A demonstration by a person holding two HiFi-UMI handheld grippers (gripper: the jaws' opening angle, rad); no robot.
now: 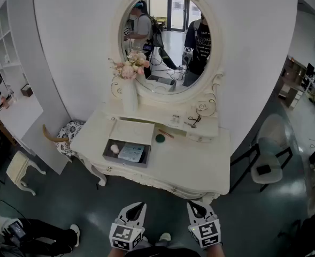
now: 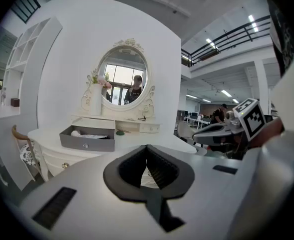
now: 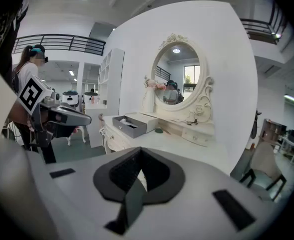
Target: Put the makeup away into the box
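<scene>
An open grey box (image 1: 126, 157) sits on the white vanity table (image 1: 194, 170), left of middle, its lid up; a pale round item and a light card lie inside. Right of it lie a green round compact (image 1: 160, 138) and a thin pencil-like stick (image 1: 167, 134). Both grippers hang low in front of the table, well short of it. The left gripper (image 1: 136, 208) and the right gripper (image 1: 198, 206) are shut and hold nothing. The left gripper view shows the box (image 2: 87, 138) and compact (image 2: 120, 132) beyond shut jaws (image 2: 147, 147). The right gripper view shows the box (image 3: 129, 125) past shut jaws (image 3: 139, 150).
An oval mirror (image 1: 168, 42) and a white vase of pink flowers (image 1: 129, 92) stand at the table's back, with small drawers (image 1: 200, 128) bearing dark spectacles. A patterned stool (image 1: 67, 137) is at the left, a chair (image 1: 267, 157) at the right. A person's legs (image 1: 39, 233) lie at bottom left.
</scene>
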